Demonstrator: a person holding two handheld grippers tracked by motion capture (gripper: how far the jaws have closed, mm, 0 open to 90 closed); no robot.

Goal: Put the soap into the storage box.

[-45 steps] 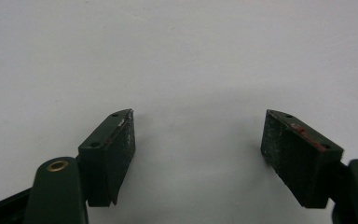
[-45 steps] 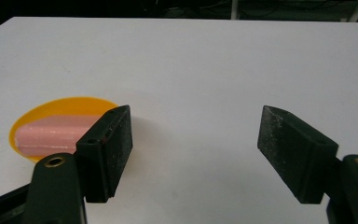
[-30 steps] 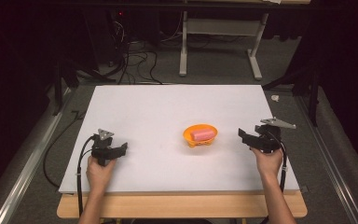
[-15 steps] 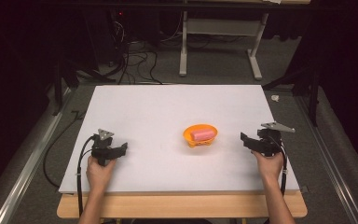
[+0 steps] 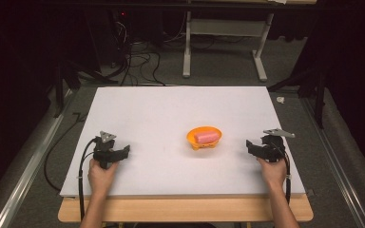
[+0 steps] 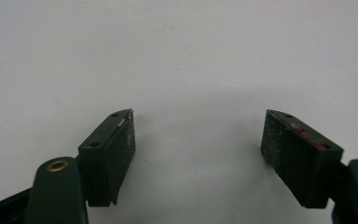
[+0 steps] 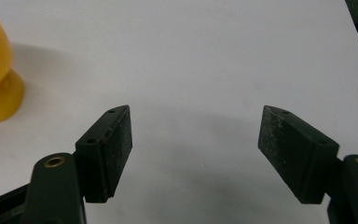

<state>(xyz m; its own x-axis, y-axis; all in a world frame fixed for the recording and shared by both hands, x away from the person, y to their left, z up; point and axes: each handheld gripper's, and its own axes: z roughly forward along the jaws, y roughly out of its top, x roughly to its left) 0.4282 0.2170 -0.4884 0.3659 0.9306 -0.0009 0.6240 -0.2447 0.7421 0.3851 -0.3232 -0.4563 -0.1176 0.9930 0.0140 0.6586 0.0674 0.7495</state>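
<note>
High view: a white table point(image 5: 171, 109) is seen, with an orange bowl point(image 5: 192, 139) right of its middle and a pink piece point(image 5: 206, 137) laid inside. Well left of the bowl, the left gripper point(image 5: 123, 151) is held released and empty. Nearer, right of the bowl, the right gripper point(image 5: 251, 146) is likewise parted, seemingly readied for reaching.

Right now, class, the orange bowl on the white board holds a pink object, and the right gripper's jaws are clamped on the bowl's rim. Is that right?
Not quite. The right gripper is not clamped on the orange bowl: its jaws stand apart over bare white board, with the bowl off to the side, as the right gripper view shows. The bowl does hold a pink object.
</note>
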